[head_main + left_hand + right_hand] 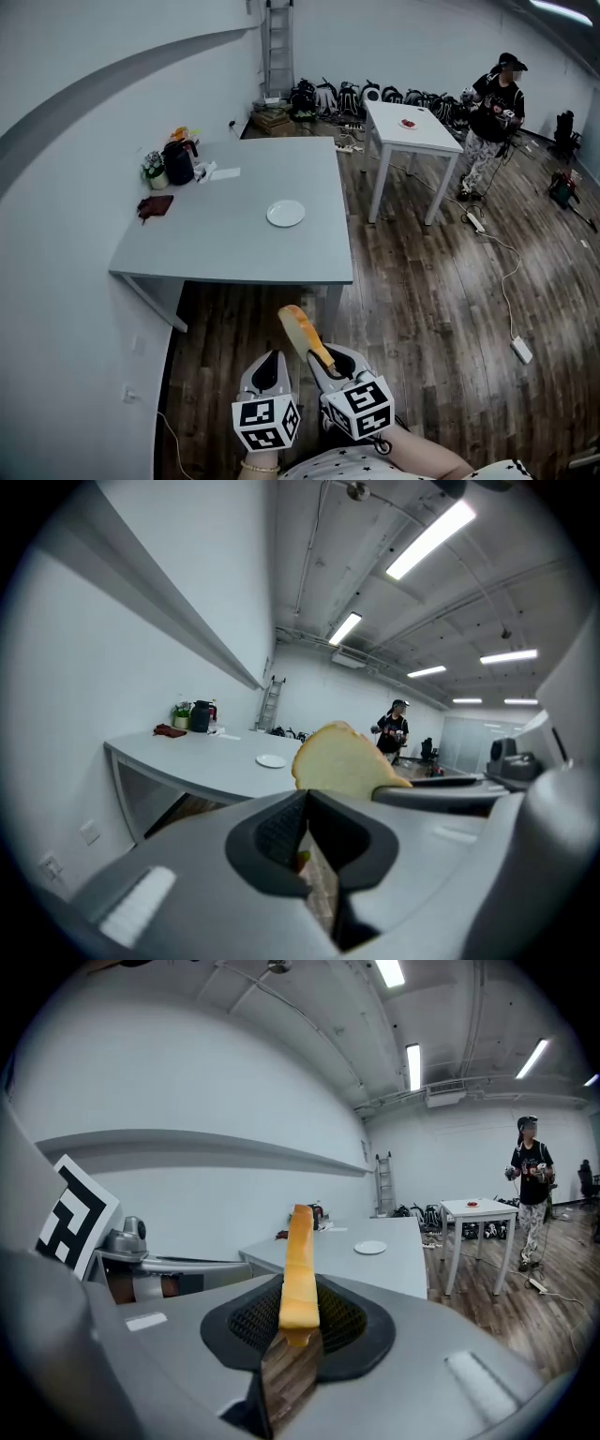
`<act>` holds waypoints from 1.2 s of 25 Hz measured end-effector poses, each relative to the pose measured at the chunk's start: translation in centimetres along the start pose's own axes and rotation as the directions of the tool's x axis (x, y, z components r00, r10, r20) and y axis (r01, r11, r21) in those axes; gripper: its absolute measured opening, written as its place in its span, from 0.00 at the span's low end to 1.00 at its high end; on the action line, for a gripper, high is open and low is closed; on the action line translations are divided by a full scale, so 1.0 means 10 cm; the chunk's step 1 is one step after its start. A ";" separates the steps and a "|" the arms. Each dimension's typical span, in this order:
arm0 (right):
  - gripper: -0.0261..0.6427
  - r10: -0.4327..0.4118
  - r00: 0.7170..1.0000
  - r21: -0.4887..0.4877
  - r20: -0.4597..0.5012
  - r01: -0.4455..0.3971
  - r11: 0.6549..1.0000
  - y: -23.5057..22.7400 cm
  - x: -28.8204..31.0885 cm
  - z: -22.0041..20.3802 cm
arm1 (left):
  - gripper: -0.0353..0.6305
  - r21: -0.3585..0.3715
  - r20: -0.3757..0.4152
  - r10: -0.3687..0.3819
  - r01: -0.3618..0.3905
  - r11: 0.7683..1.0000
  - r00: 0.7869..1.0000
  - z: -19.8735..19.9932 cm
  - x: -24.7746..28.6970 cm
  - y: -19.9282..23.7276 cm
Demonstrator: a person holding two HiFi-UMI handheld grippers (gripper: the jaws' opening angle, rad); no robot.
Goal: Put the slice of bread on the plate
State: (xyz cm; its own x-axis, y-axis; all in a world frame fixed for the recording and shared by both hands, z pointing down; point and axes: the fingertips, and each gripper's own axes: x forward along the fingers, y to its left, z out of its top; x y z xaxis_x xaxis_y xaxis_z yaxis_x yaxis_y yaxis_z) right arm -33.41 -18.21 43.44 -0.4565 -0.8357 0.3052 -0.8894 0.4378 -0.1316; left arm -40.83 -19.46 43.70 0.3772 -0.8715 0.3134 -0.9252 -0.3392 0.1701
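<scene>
Now, head view, right claw (pixel 323 361): closed on the slice of bread (pixel 302 333), gripping its lower end; the slice sticks forward and up out of the jaws.
Head view, left claw (pixel 270 361): just beside the right one, jaws together, nothing in them.
Head view, worktop (pixel 234 248): grey, ahead of both claws and apart from them, above dark wood floor (pixel 422 281).
Head view, plate (pixel 286 213): white, empty, right of the worktop's middle.
Head view, far left corner of worktop: dark jug (pixel 178 161), small potted plant (pixel 155 171), dark red cloth (pixel 155 204).
Head view, background: white table (pixel 412 127); a person (pixel 492 112) stands next to it.
Left gripper view, left claw (pixel 307 803): pads meet at the tip, nothing between them.
Left gripper view, slice (pixel 342 761): broad face showing, to the right past the jaws; plate (pixel 271 760) lies on the worktop (pixel 187 757) beyond.
Right gripper view, right claw (pixel 298 1321): pads press both faces of the slice (pixel 300 1269), seen edge-on and upright.
Right gripper view, plate (pixel 370 1248): on the worktop (pixel 375 1265), well apart from the slice.
</scene>
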 end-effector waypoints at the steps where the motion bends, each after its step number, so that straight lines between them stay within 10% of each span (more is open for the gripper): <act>1: 0.16 0.000 1.000 -0.004 0.004 0.000 1.000 -0.12 0.12 0.10 | 0.06 0.000 0.006 0.002 -0.002 1.000 1.000 0.09 0.14 0.01; 15: 0.16 0.051 0.999 -0.042 0.016 -0.050 0.998 -1.34 1.49 0.91 | 0.06 -0.028 0.048 0.054 -0.053 0.998 0.997 0.88 1.90 0.25; 30: 0.16 0.031 0.996 0.033 -0.089 -0.028 0.999 -1.88 2.80 0.89 | 0.06 -0.055 -0.006 0.067 -0.067 0.996 0.998 0.99 3.06 1.02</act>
State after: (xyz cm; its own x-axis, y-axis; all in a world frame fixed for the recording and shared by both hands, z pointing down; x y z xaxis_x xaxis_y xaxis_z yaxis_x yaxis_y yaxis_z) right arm -29.73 -52.80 46.04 -0.4795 -0.7893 0.3834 -0.8767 0.4496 -0.1709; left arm -39.18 -53.07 45.77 0.3148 -0.8901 0.3296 -0.9446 -0.2600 0.2001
